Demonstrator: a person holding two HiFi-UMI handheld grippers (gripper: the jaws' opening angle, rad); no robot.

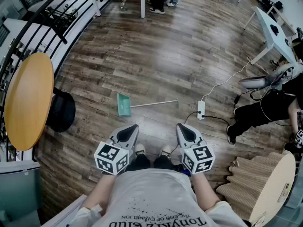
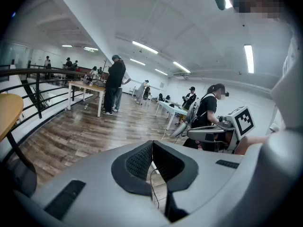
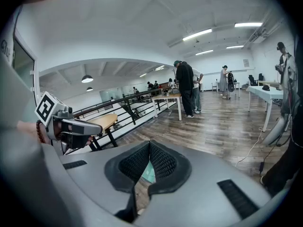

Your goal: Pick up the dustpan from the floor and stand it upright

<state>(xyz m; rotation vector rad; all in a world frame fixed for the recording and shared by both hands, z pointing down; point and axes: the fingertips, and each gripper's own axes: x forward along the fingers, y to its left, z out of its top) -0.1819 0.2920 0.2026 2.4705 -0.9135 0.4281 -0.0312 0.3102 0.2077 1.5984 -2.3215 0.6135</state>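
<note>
1. Head view: the dustpan (image 1: 124,104) lies flat on the wooden floor (image 1: 156,56). Its teal pan is to the left and its thin handle runs right toward a power strip (image 1: 201,109). It is ahead of both grippers and apart from them. The left gripper (image 1: 134,126) and right gripper (image 1: 180,126) are side by side above the person's shoes, pointing forward and slightly down.
2. Left gripper view: the fingers (image 2: 137,162) are together, tips touching, with nothing between them.
3. Right gripper view: the fingers (image 3: 165,162) meet tip to tip and are empty. The dustpan's teal shows through the gap beneath them, on the floor beyond.
</note>
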